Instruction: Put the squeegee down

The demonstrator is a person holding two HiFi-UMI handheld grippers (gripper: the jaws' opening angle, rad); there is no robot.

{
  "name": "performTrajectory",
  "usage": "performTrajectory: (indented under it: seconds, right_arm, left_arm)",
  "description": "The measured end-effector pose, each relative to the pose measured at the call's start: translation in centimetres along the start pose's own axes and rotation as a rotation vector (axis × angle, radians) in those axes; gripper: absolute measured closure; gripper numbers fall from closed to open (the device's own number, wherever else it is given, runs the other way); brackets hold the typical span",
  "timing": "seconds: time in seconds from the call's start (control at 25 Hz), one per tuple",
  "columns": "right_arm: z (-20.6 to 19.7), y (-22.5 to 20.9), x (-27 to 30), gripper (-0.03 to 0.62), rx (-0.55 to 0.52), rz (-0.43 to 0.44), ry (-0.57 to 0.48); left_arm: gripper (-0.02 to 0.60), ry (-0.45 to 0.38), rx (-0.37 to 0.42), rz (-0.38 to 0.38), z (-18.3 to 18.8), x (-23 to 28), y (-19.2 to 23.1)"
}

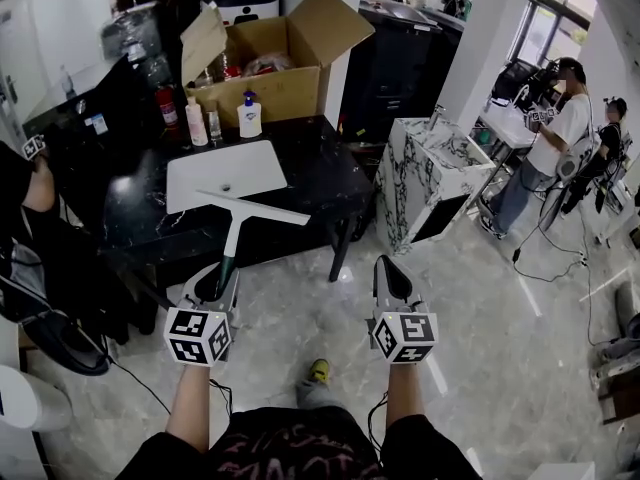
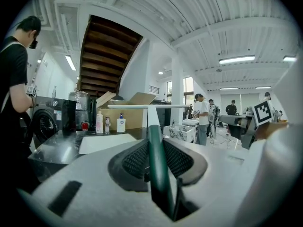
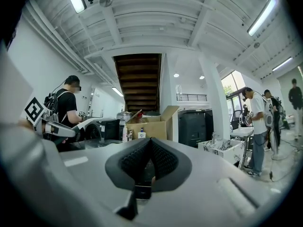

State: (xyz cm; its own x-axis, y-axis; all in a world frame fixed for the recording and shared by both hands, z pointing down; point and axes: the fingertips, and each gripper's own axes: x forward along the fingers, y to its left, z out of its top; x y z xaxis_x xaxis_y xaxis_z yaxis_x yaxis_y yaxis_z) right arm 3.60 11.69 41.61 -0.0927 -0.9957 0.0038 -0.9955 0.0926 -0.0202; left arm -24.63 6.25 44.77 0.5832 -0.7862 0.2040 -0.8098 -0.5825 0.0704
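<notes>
Pale marble-tiled floor [image 1: 300, 298] of an open workshop hall, fronting a black stone-topped table [image 1: 310, 173].

Item: T-shaped squeegee [image 1: 233, 236] with dark green handle, white neck and long white blade.

Location: in the air just before the table's near edge, blade end toward the table.

Handling, judged: light, stiff, not fragile. The smooth handle may swivel in a grip, and the blade end likely outweighs it. Best taken on the green handle.

Left gripper [image 2: 155, 156]: pads clamped on the green handle, forearm stretched toward the table, pointing slightly down.

Right gripper [image 3: 149, 157]: pads together, nothing between; held level, short of the table's near right corner.

On the table: white rectangular basin [image 1: 225, 168]; open brown cardboard box [image 1: 270, 83] at the far edge.
</notes>
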Motion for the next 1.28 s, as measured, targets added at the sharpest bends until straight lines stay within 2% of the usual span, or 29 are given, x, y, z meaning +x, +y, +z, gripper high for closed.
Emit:
performTrajectory:
  seconds: [0.32,0.8,1.28]
  right_arm:
    - [-0.9,-3.4,6.0,0.583,0.013,0.008,0.006]
    - [-0.2,-11.5,15.2,0.583,0.032,0.049,0.011]
    - [-0.9,-15.6,19.6,0.583,0.035,0.085,0.023]
  left_arm:
    - [0.482,0.017,0.011,0.007,0.6,6.5,1.4]
    - [0.482,0.035,0.016,0.056,3.4,16.8,0.8]
    - [0.482,0.032,0.020,0.089,5.2,22.1,0.5]
